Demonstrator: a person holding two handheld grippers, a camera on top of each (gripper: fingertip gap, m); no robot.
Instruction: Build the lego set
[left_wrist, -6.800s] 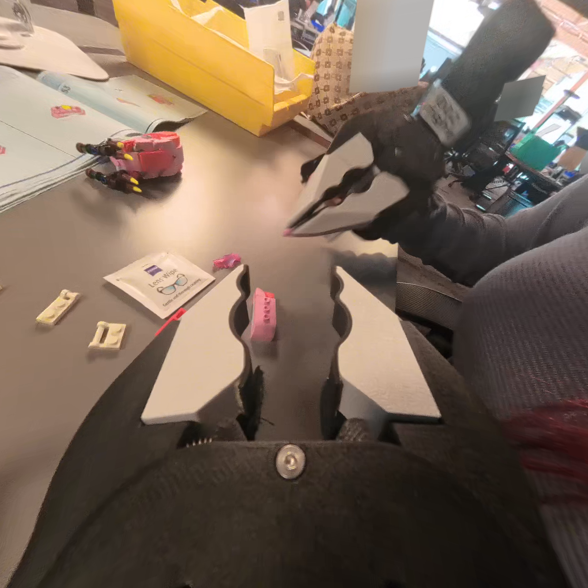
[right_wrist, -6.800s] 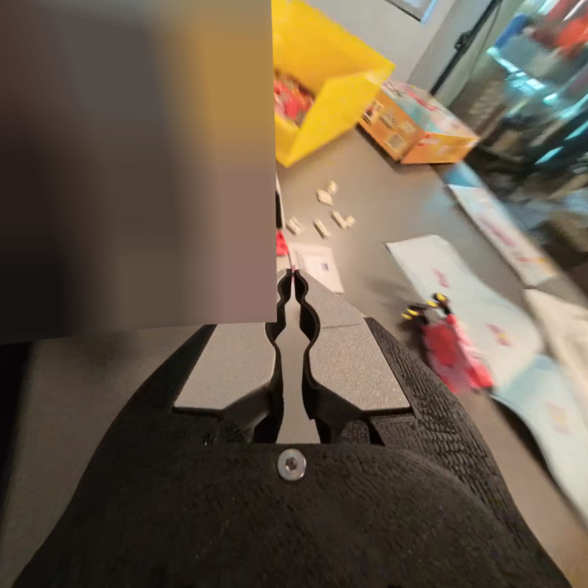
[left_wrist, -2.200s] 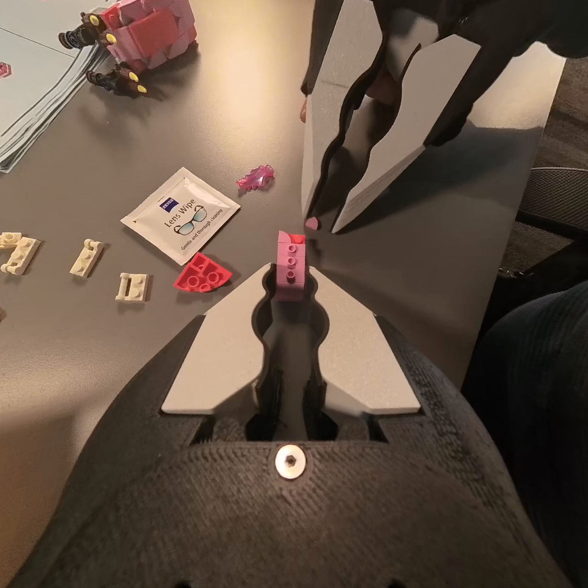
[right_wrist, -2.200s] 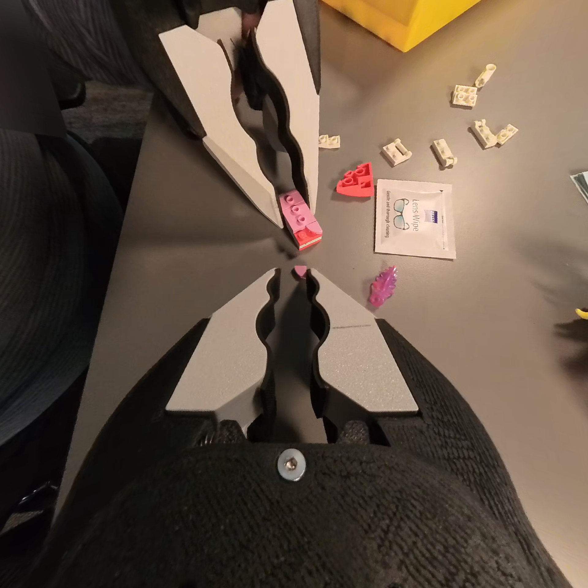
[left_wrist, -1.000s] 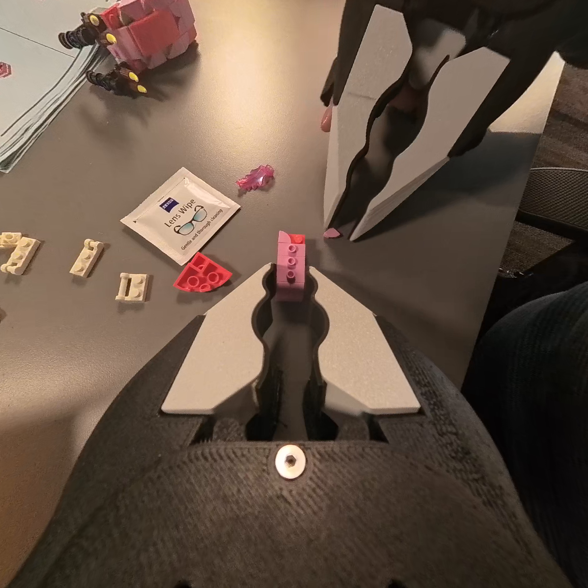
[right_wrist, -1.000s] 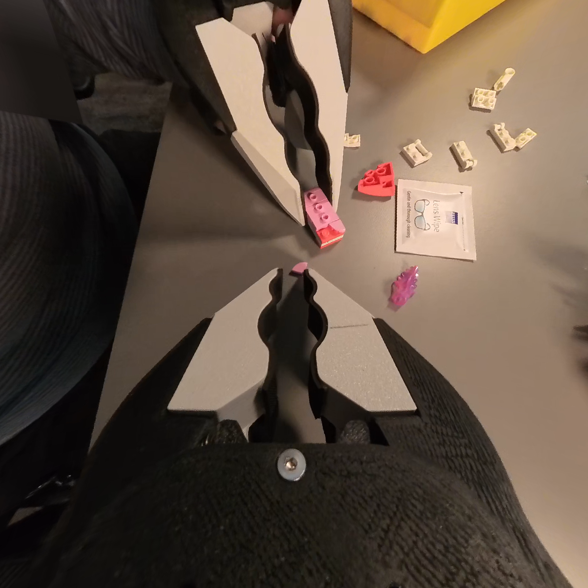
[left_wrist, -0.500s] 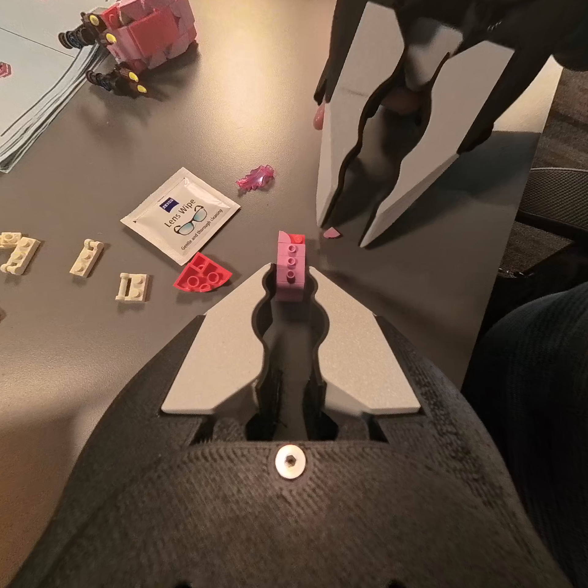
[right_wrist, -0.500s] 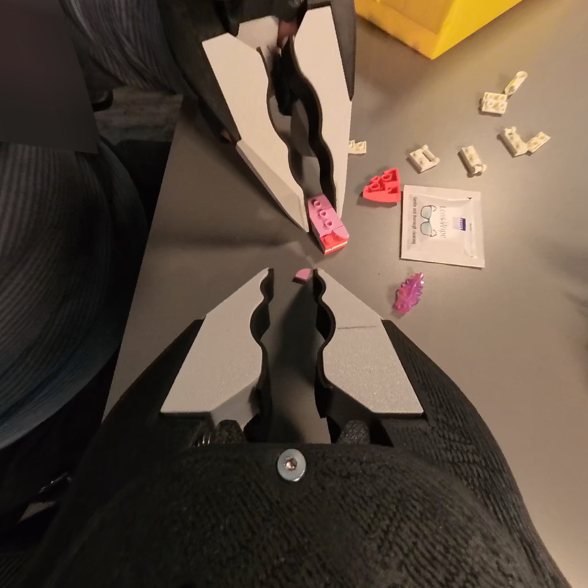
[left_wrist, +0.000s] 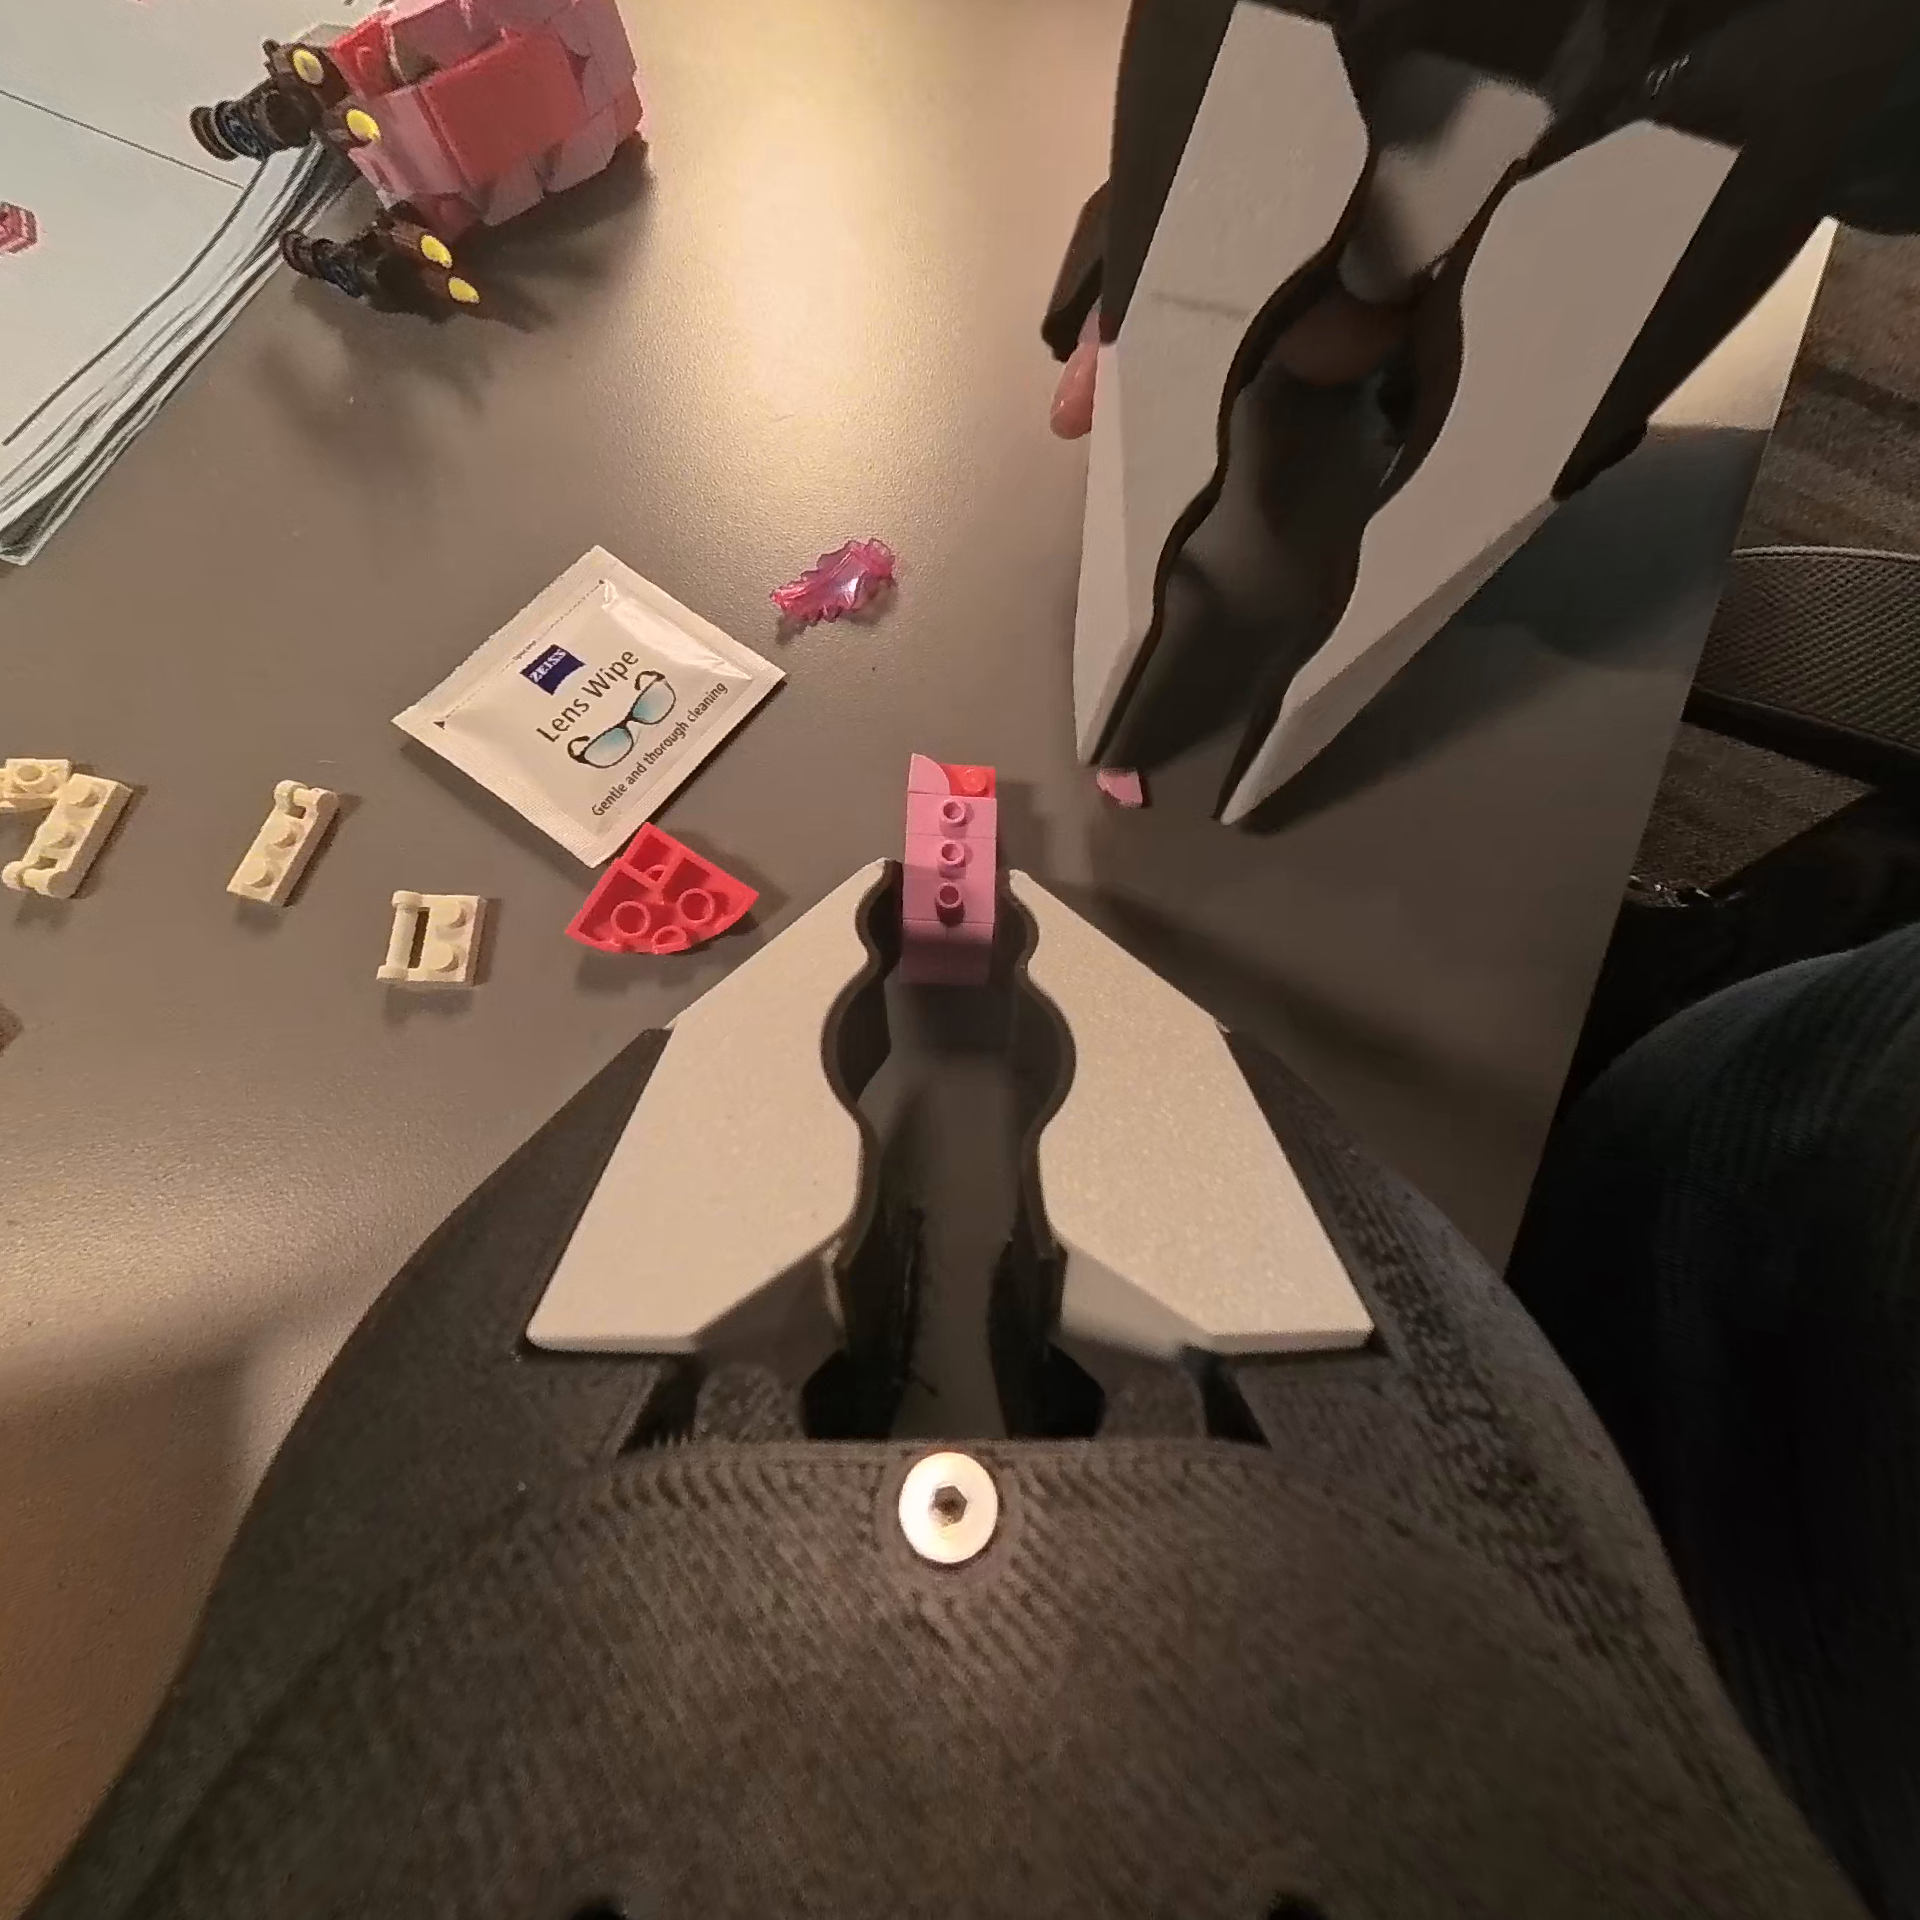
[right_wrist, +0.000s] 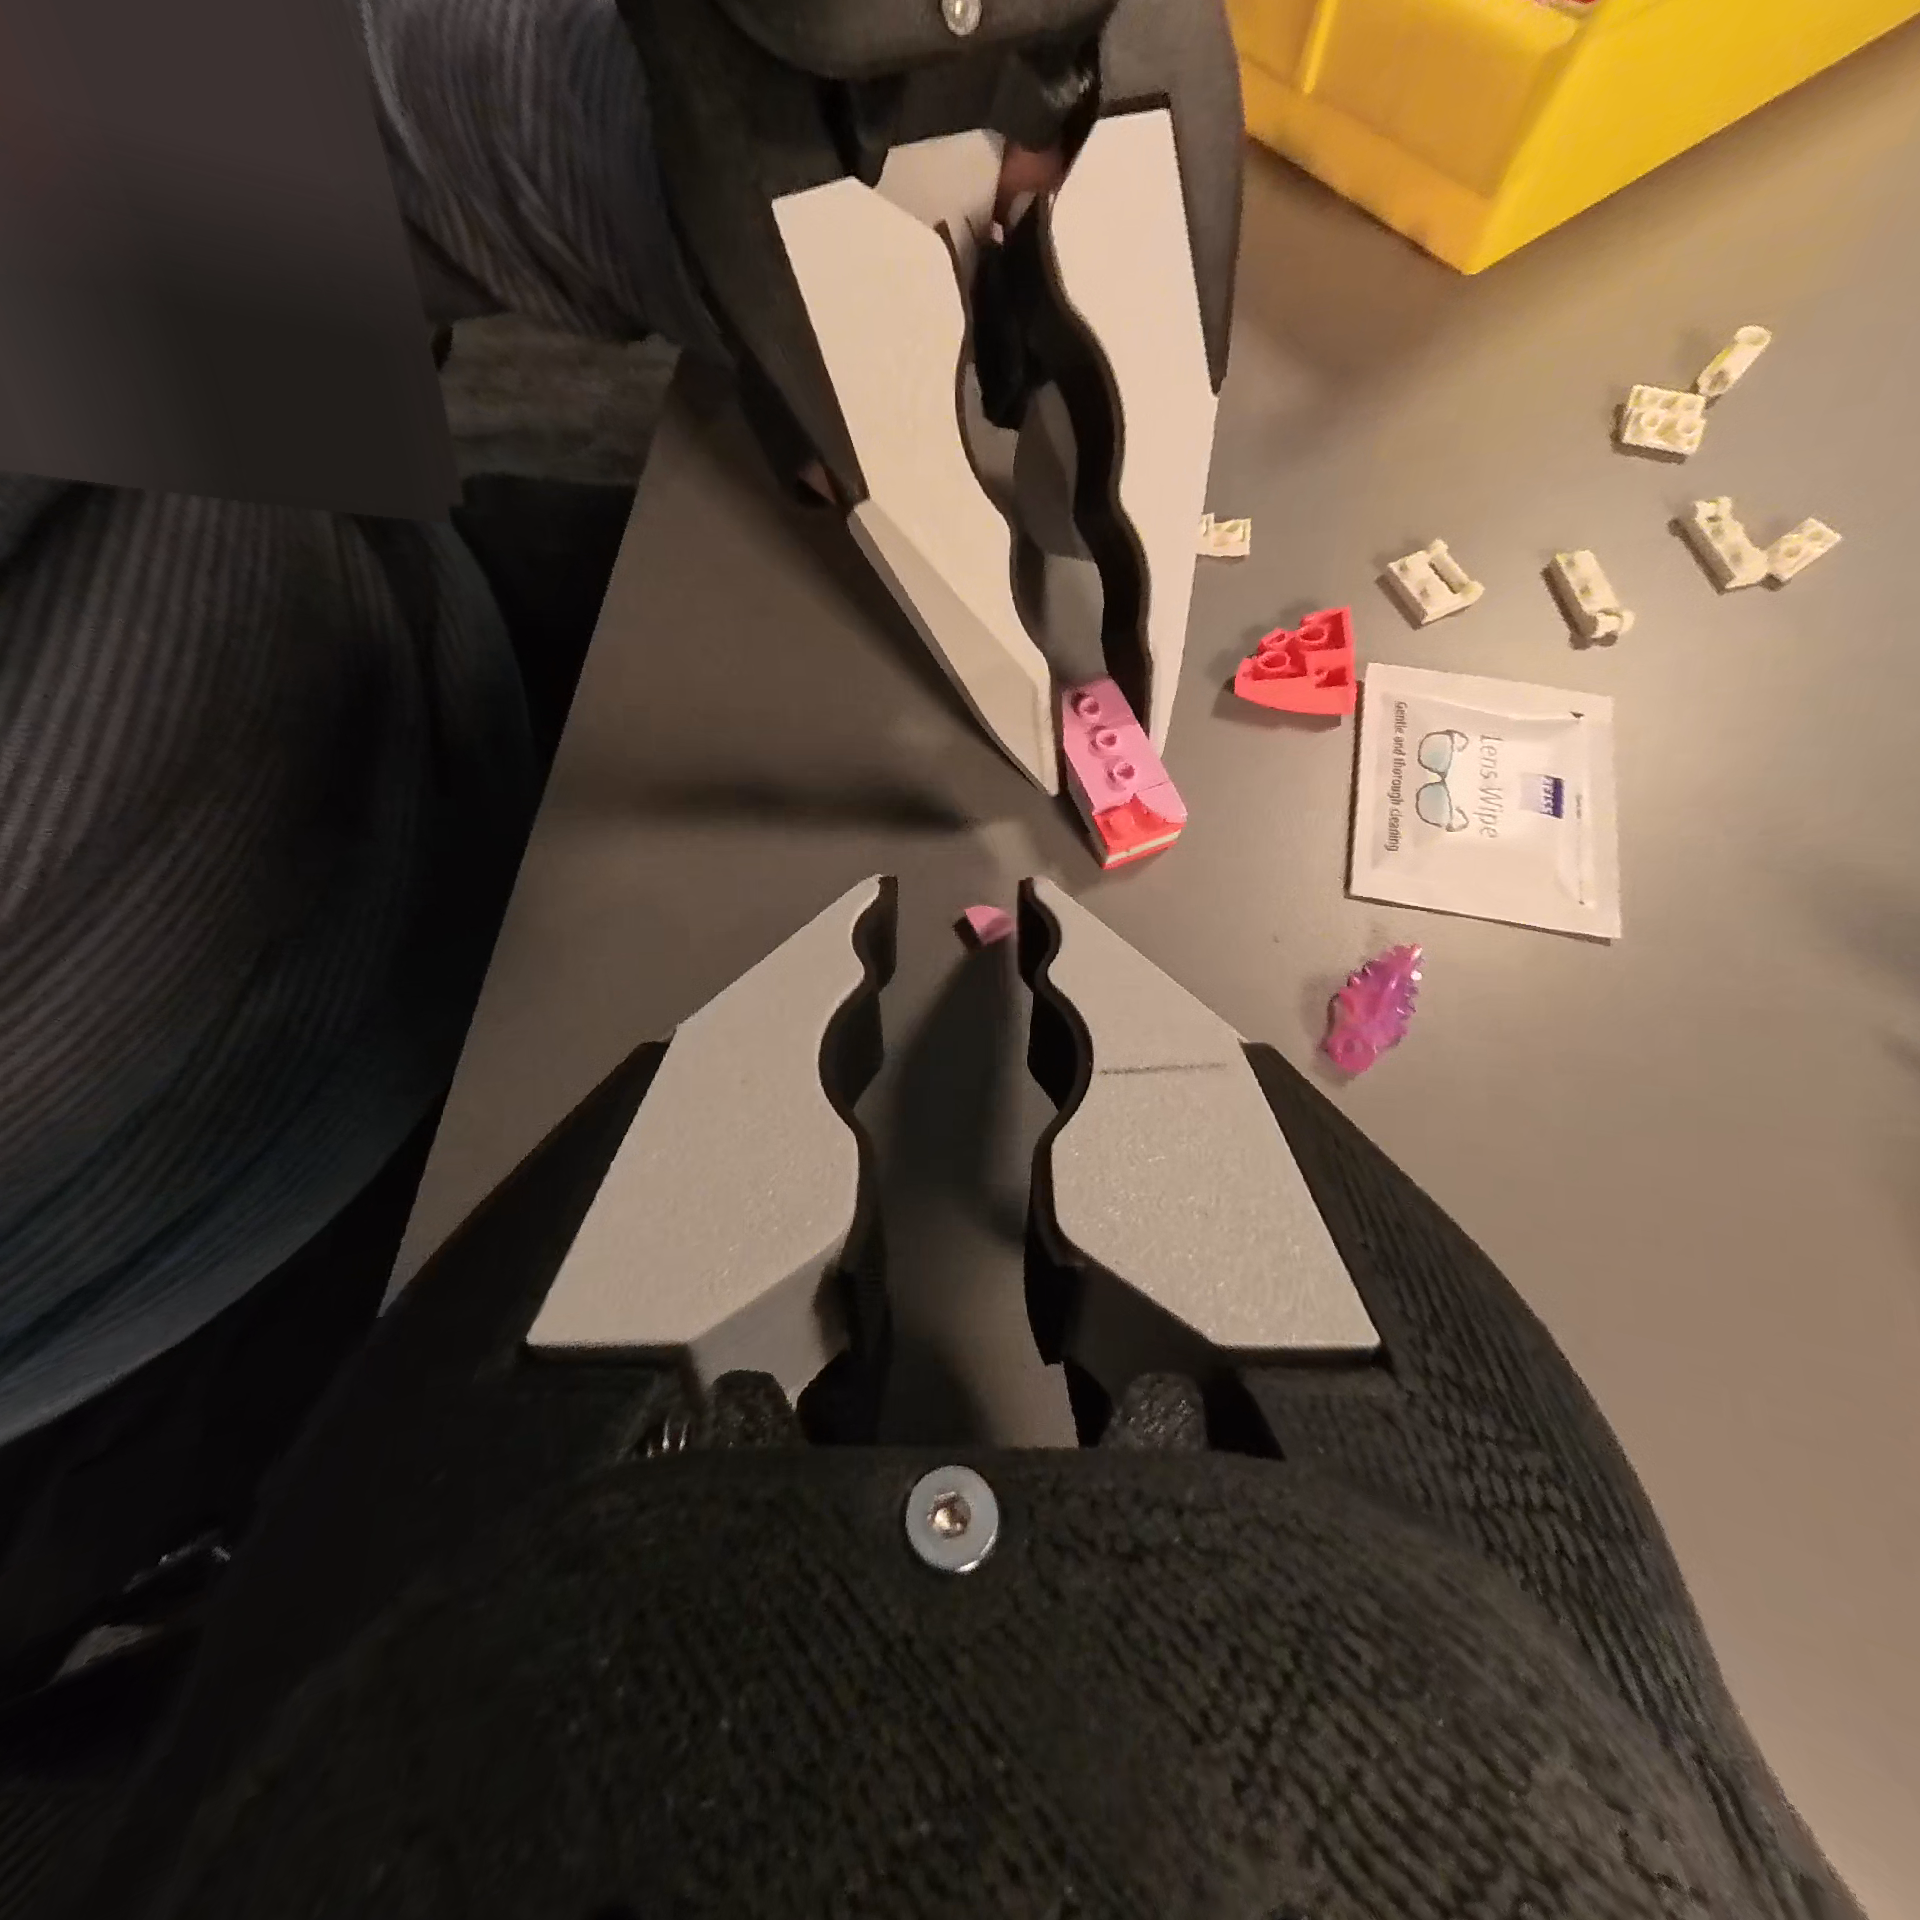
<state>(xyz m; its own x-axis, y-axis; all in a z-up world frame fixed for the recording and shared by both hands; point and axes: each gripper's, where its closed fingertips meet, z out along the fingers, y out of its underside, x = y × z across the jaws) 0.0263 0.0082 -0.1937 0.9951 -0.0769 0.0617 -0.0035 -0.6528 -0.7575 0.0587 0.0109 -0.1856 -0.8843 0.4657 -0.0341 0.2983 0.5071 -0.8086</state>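
My left gripper (left_wrist: 948, 883) is shut on a pink brick stack with a red base (left_wrist: 948, 873) and holds it at the fingertips, low over the dark table (left_wrist: 312, 1091). The right wrist view shows the same grasp on the stack (right_wrist: 1117, 774). My right gripper (right_wrist: 951, 894) is open, tips down near the table. A tiny pink piece (right_wrist: 985, 923) lies between its fingertips, close to the right finger (right_wrist: 1049, 935), with a gap to the other. The left wrist view shows this piece (left_wrist: 1120, 787) beside one finger of the right gripper (left_wrist: 1164, 790).
A white sachet (left_wrist: 587, 701), a red quarter-round plate (left_wrist: 660, 904), a translucent pink leaf piece (left_wrist: 836, 577) and several cream hinge plates (left_wrist: 281, 852) lie to the left. A pink-red model (left_wrist: 478, 114) sits by booklets (left_wrist: 104, 260). A yellow bin (right_wrist: 1507, 125) stands behind. The table edge (left_wrist: 1662, 727) is close. Both grippers' tips are close together, under 4 cm apart. My left tips are roughly 4 centimeters from the red quarter-round plate (left_wrist: 660, 904). Look for it in the right wrist view (right_wrist: 1297, 648) too.
My right gripper's jaws have widened around the tiny pink piece, which now lies loose near one finger. My left gripper keeps its hold on the pink stack and has not moved.
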